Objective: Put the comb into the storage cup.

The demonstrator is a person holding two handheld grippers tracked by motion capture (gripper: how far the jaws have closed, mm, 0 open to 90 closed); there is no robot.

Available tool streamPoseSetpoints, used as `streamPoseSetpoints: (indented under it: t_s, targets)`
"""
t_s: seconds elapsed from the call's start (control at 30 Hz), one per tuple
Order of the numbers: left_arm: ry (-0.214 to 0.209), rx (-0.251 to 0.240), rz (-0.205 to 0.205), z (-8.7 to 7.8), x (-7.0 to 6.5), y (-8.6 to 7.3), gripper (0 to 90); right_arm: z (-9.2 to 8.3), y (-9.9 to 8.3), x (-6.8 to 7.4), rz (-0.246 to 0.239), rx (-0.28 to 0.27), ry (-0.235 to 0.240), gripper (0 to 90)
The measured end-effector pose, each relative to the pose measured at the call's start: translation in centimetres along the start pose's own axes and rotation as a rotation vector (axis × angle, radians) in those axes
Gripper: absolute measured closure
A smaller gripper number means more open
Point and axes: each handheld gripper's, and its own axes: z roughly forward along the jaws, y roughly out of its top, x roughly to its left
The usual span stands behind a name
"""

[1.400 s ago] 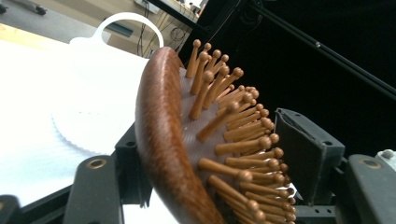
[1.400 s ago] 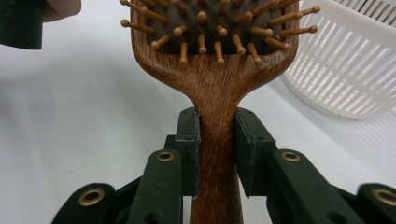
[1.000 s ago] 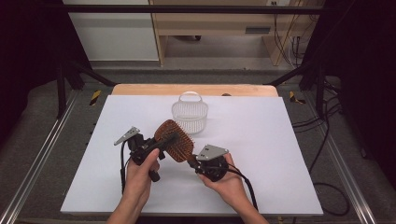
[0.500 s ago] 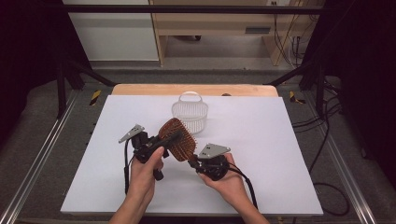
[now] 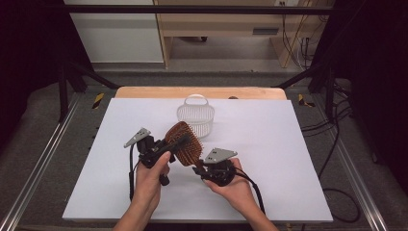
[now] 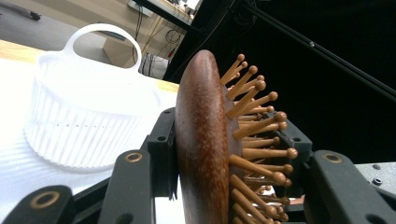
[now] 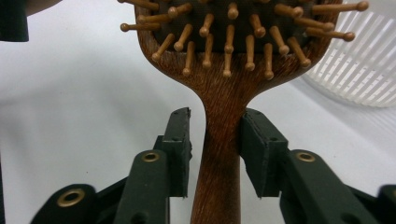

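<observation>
Hairbrush (image 5: pixel 184 144): high view, raised just in front of the white basket (image 5: pixel 195 115).
Left gripper (image 6: pixel 229 158): left gripper view, pinching the brush head, basket beside it.
Right gripper (image 7: pixel 215 144): right gripper view, jaws just opening, handle between them, left pad apart.

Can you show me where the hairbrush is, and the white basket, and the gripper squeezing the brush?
hairbrush (image 5: pixel 185 144), high view, on its bristled head.
white basket (image 5: pixel 195 118), high view, on its ribbed wall.
left gripper (image 6: pixel 233 163), left gripper view, between its fingertips.
</observation>
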Motion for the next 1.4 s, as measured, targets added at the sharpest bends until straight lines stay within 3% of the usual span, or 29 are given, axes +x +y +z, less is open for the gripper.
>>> streamPoseSetpoints:
  t_s: [0.4, 0.8, 0.97, 1.17, 1.4]
  targets:
    - [0.012, -0.015, -0.006, -0.2, 0.1, 0.3, 52.1, -0.3, 0.0, -0.5, 0.037, -0.018, -0.004, 48.1]
    - [0.031, -0.046, -0.009, -0.6, 0.0, 0.8, 52.1, -1.3, -0.2, -1.0, 0.086, -0.015, -0.05, 30.3]
    - [0.041, -0.073, -0.004, -0.8, -0.2, 1.2, 52.1, -3.2, -0.5, -1.9, 0.11, -0.111, -0.045, 21.5]
    - [0.043, -0.09, 0.035, -1.2, -0.9, 1.8, 52.2, -5.6, -1.6, -3.0, 0.099, -0.158, -0.045, 16.7]
    - [0.043, -0.095, 0.093, -1.3, -1.9, 2.4, 52.2, -8.6, -3.4, -5.7, 0.182, -0.201, -0.1, 10.9]
